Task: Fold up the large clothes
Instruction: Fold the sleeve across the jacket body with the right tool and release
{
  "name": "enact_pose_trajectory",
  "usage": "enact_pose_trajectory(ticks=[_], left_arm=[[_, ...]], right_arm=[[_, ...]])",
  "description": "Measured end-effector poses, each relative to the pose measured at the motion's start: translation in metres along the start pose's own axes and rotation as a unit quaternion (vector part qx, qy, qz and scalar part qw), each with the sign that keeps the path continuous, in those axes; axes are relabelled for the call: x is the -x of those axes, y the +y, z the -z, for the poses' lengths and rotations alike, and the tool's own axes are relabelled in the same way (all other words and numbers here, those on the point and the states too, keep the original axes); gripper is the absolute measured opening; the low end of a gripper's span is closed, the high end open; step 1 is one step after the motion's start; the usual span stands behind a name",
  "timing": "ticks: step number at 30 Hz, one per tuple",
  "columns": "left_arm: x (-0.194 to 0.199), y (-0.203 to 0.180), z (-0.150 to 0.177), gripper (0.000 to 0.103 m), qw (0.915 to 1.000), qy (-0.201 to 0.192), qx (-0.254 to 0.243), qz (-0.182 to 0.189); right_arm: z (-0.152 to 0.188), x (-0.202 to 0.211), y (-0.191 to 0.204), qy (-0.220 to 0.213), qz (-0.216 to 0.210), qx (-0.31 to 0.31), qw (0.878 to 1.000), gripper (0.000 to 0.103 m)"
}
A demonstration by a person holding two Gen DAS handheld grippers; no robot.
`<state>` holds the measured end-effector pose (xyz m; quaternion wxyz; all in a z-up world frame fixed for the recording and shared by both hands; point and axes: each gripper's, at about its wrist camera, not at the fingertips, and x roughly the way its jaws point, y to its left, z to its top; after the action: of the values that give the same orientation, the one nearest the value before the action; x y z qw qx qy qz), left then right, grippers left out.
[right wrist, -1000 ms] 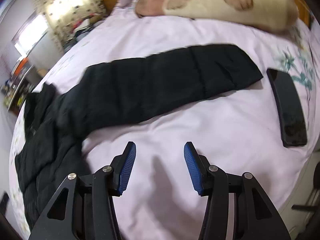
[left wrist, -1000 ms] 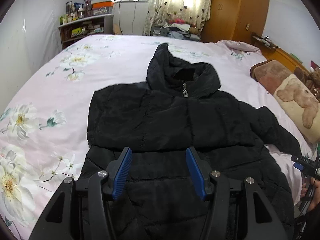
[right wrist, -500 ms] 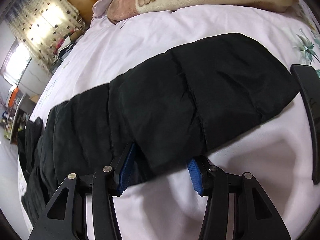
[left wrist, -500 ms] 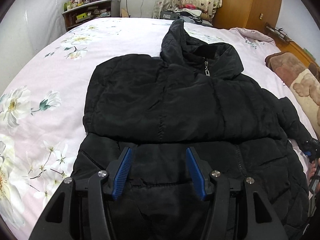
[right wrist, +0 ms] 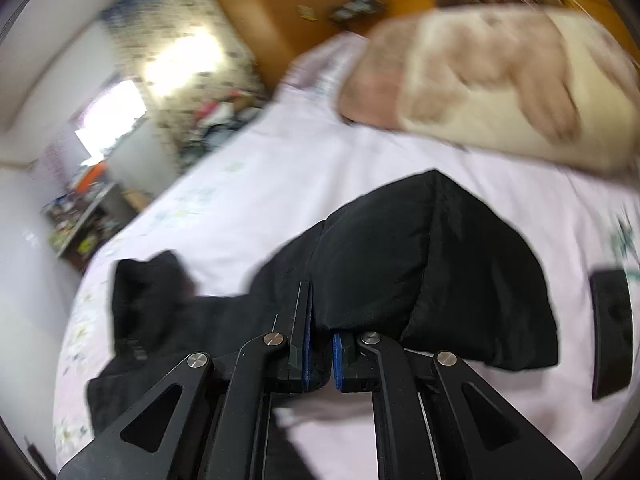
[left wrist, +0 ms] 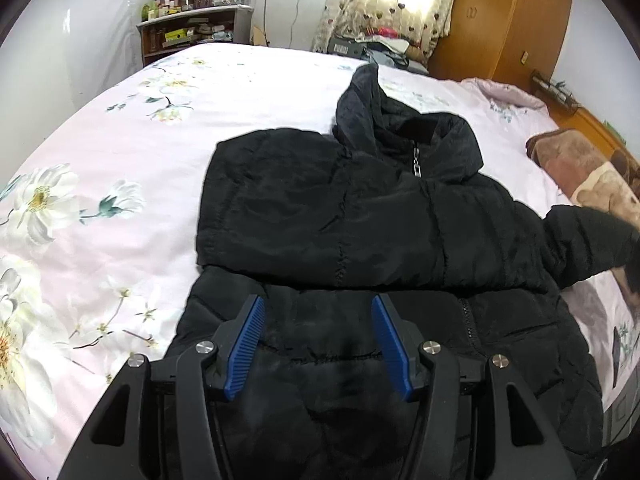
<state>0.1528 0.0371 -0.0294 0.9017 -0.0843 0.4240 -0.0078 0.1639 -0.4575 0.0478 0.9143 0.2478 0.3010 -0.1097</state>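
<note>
The floral bedsheet (left wrist: 120,168) carries a black hooded puffer jacket (left wrist: 360,232), lying front-up with its long axis running from the hem nearest the left camera to the hood (left wrist: 372,108) at the far end, so it points away toward the curtains. One sleeve is already folded across the chest; the other sleeve (right wrist: 420,256) reaches out to the right toward the bear-print pillow (left wrist: 600,188). The right gripper (right wrist: 320,354) is pinched tight on that sleeve partway along its length, with padding bunched between the blue pads. The left gripper (left wrist: 318,344) hovers over the lower body, spread apart and holding nothing. The likely trouble: slippery, puffy fabric could slide out of a narrow pinch mid-swing, or the pull could drag the unpinned body askew. A dark phone (right wrist: 612,328) lies just beside the cuff and might get swept along.
</note>
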Motion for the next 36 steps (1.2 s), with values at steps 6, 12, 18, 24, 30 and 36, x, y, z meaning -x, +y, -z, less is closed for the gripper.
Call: enact_pose_trajectory(ticks=[6,12,18,24,30,36], left_arm=[[0.019,0.015,0.001,0.058,0.9997,-0.015,0.021,0.006],[0.029,0.036,0.003,0.058,0.9989,-0.023,0.041,0.001],[0.029,0.055,0.009,0.058,0.998,-0.022,0.058,-0.008],[0.024,0.064,0.012,0.058,0.9974,-0.015,0.07,-0.012],[0.025,0.056,0.003,0.058,0.9977,-0.025,0.063,0.001],[0.018,0.031,-0.026,0.065,0.998,-0.034,0.04,0.035]], right_arm=[[0.001,0.008,0.104,0.01,-0.084,0.077,0.993,0.008],[0.046,-0.038,0.185,0.074,-0.13,0.151,0.977,0.008],[0.115,-0.1,0.229,0.161,-0.131,0.19,0.959,0.018],[0.162,-0.127,0.244,0.22,-0.147,0.215,0.94,0.053],[0.158,-0.091,0.252,0.202,-0.202,0.241,0.927,0.054],[0.125,-0.085,0.209,0.153,-0.164,0.204,0.953,0.054]])
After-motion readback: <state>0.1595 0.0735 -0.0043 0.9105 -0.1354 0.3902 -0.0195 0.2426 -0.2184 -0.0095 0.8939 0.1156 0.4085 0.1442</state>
